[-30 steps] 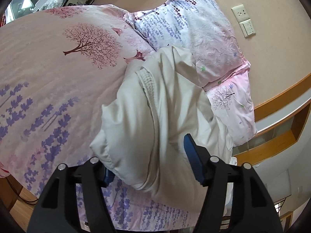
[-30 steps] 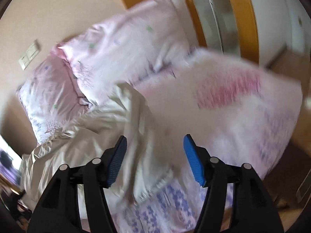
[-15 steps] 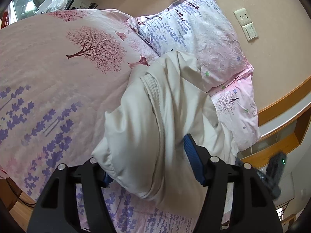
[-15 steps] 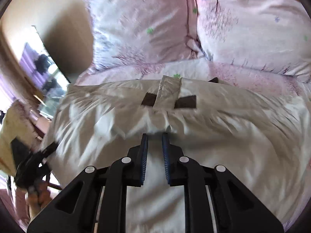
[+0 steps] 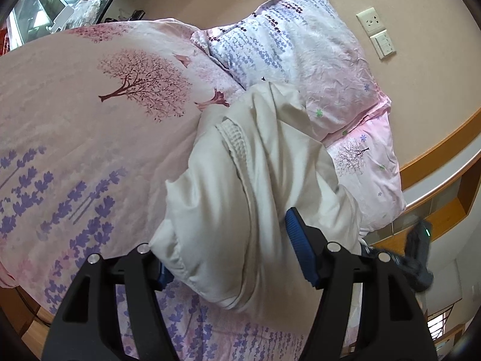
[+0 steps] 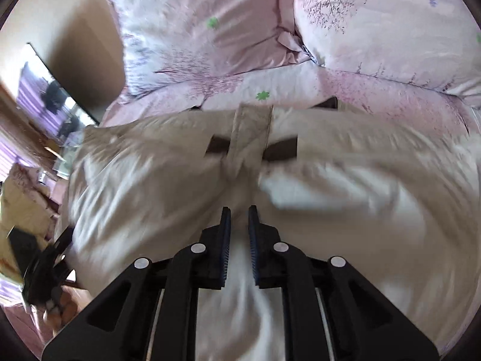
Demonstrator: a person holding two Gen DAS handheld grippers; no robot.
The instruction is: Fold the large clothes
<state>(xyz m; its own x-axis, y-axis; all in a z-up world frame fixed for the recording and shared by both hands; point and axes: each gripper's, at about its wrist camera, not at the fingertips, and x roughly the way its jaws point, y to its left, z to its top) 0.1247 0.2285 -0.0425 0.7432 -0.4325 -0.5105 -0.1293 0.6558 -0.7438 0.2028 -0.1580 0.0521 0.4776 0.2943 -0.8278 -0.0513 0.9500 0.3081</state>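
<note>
A large cream padded jacket (image 5: 240, 186) lies crumpled on the pink floral bed cover (image 5: 90, 120), its knit collar showing near the pillows. My left gripper (image 5: 228, 255) is open, its jaws wide apart around a bulging fold of the jacket near the bed's edge. In the right wrist view the jacket (image 6: 150, 186) fills the frame, with a tab and two dark patches (image 6: 249, 147) in the middle. My right gripper (image 6: 239, 228) is shut on a fold of the jacket's fabric. The right gripper also shows at the left wrist view's right edge (image 5: 418, 255).
Two floral pillows (image 5: 300, 45) lean on the beige wall with a socket and switch (image 5: 377, 33). A wooden ledge (image 5: 445, 138) runs along the bed's right side. The wooden floor (image 5: 27, 328) shows past the bed's edge. A window and furniture (image 6: 45, 105) lie left.
My right gripper swung round from over the bed to the jacket and closed from wide open onto its fabric. My left gripper stayed open and drew slightly closer to the jacket.
</note>
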